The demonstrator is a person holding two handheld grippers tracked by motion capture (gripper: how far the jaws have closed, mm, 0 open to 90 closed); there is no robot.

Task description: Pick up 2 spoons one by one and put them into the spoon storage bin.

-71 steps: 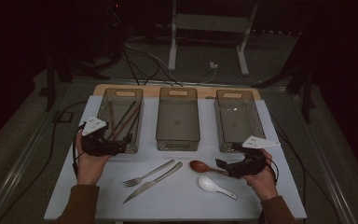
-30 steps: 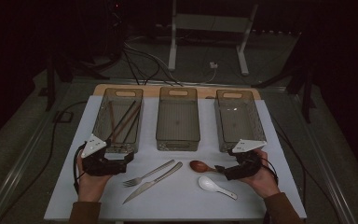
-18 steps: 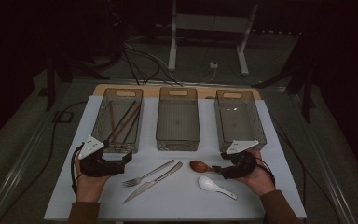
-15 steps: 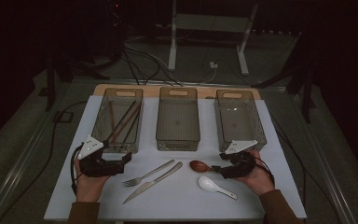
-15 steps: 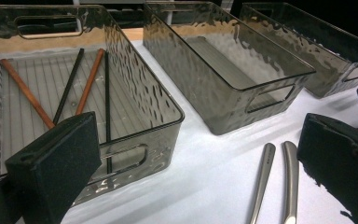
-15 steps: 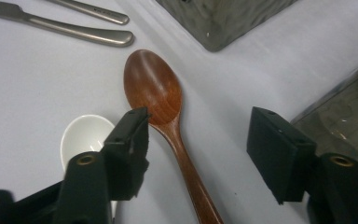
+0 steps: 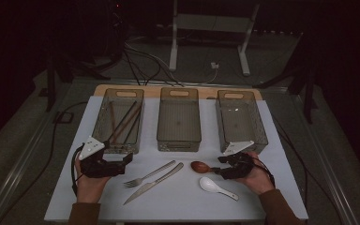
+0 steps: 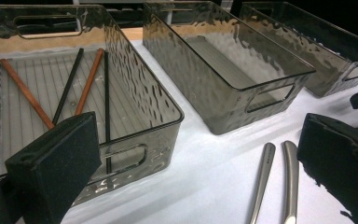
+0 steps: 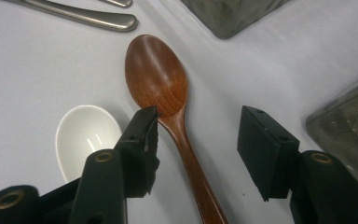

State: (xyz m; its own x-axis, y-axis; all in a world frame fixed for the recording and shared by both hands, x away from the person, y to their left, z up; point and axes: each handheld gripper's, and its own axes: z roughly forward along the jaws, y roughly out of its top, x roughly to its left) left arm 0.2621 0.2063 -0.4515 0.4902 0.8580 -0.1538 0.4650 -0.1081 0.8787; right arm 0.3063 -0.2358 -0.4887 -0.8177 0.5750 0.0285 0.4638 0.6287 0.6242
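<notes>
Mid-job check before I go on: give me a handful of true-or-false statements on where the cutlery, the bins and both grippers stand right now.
1. The wooden spoon lies on the table between the right gripper pads. True; the jaws have just been closing, with a gap left on the right side.
2. The left bin holds chopsticks. True.
3. The white spoon sits in the middle bin. False: it lies on the table, beside the wooden spoon.
4. The left gripper holds the fork. False: its jaws are open with nothing between the pads.
5. The knife lies beside the fork on the table. True.
</notes>
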